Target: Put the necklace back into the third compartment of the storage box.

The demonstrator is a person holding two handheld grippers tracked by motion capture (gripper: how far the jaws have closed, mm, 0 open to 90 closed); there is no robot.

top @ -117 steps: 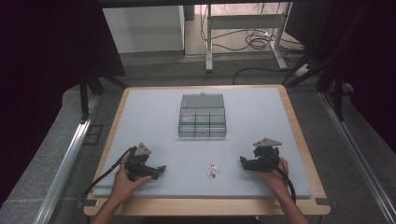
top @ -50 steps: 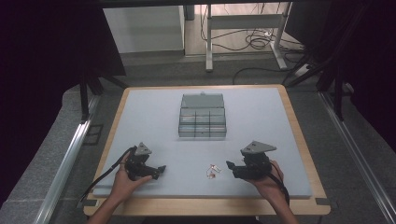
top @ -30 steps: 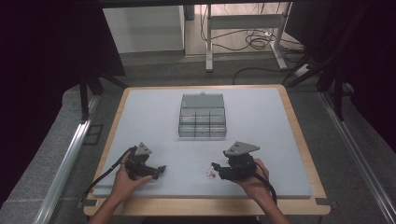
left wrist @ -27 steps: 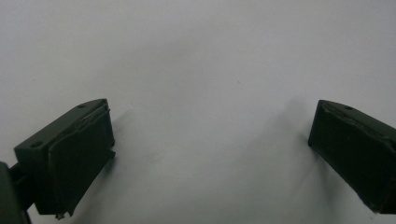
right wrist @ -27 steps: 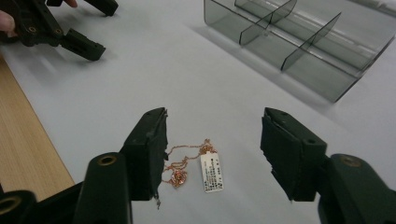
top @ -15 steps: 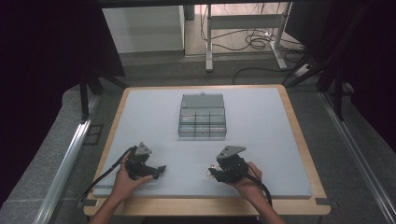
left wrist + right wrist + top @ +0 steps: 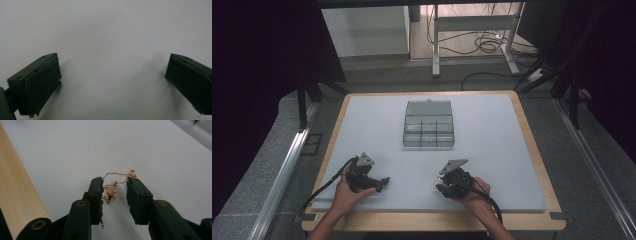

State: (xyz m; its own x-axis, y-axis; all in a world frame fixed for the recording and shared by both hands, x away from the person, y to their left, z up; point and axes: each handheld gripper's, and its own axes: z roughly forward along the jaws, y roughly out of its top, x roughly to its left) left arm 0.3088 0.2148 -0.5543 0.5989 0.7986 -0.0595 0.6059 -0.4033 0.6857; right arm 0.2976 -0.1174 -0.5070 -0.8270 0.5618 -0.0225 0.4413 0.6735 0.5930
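Over necklace (image 7: pixel 115 185), right claw (image 7: pixel 114 195) tilted, straddling

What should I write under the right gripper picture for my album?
The right gripper with its black fingers open around a small rose-gold necklace lying on the white table.

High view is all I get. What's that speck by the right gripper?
Observer: A thin copper-coloured chain with a small round pendant, lying on the white mat.
Operator: Has the gripper grabbed it?
Observer: Not yet. The right gripper has its jaws apart, with the pendant between them.
Operator: And the left gripper?
Observer: The left gripper has its jaws wide open over bare mat, with nothing between them.
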